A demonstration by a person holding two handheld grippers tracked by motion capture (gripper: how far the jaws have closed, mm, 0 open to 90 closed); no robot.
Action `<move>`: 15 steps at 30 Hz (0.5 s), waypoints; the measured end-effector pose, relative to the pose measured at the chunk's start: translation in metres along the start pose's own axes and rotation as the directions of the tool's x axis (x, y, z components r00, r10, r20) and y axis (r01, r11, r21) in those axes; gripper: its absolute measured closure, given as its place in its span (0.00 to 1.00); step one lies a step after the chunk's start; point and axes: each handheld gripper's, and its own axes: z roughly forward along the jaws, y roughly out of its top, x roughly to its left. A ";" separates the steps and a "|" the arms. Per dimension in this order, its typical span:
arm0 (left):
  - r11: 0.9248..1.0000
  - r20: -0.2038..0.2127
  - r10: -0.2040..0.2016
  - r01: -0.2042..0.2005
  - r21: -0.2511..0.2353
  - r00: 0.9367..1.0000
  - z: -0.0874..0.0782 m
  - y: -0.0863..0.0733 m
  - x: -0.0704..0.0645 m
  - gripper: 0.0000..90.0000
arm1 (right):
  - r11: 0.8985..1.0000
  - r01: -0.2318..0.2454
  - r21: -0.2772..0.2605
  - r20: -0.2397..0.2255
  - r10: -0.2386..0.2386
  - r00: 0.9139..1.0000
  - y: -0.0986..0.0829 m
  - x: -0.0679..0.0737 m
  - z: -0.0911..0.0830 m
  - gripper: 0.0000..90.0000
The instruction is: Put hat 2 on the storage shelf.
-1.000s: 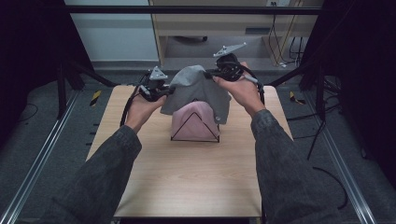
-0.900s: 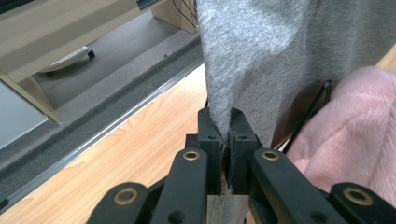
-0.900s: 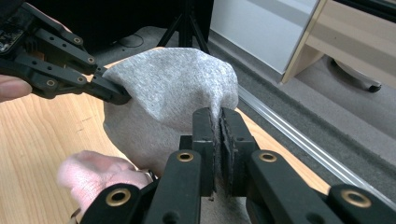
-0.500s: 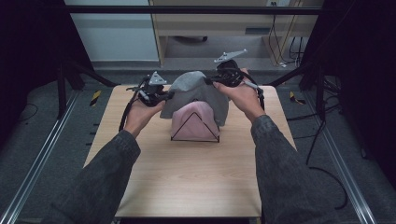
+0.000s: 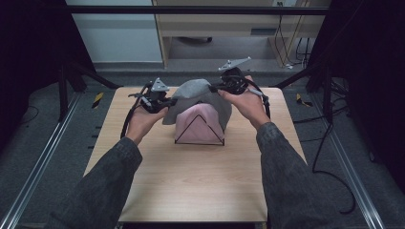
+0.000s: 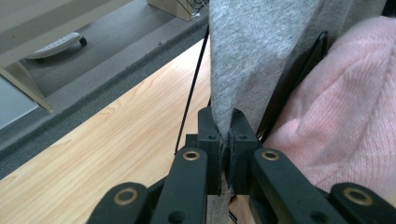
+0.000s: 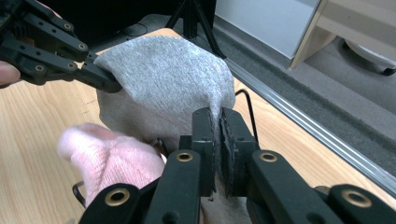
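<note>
A grey cloth [image 5: 193,94] hangs spread between my two grippers over a black wire rack [image 5: 199,135] at the table's back middle. A pink knit cloth [image 5: 200,123] is draped on that rack. My left gripper [image 5: 168,101] is shut on the grey cloth's [image 6: 252,51] left edge, with the pink cloth [image 6: 345,121] just to its right in the left gripper view. My right gripper [image 5: 213,88] is shut on the cloth's right edge [image 7: 177,74]. The right gripper view also shows the left gripper [image 7: 109,84] pinching the far corner, and the pink cloth [image 7: 109,158] below.
The wooden table [image 5: 191,181] has bare room in front of the rack and at both sides. Beyond its back edge lies grey floor [image 5: 215,52] with a wooden cabinet [image 5: 229,24]. Dark frame legs and cables stand at both sides.
Both grippers have stayed shut on the grey cloth and shifted slightly; the cloth sits a little lower and more spread over the pink-covered rack.
</note>
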 end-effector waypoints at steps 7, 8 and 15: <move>1.000 0.004 -0.002 0.002 0.019 1.000 0.007 -0.007 -0.003 0.96 | 1.000 -0.011 0.003 -0.006 0.011 1.000 -0.007 0.001 0.006 0.95; 1.000 0.005 -0.005 0.005 0.022 1.000 0.008 -0.008 -0.003 0.96 | 1.000 -0.012 0.004 -0.006 0.012 1.000 -0.008 0.002 0.006 0.95; 0.999 0.008 -0.010 0.010 0.039 1.000 0.013 -0.011 -0.003 0.96 | 1.000 -0.018 0.009 -0.017 0.019 1.000 -0.013 0.000 0.009 0.94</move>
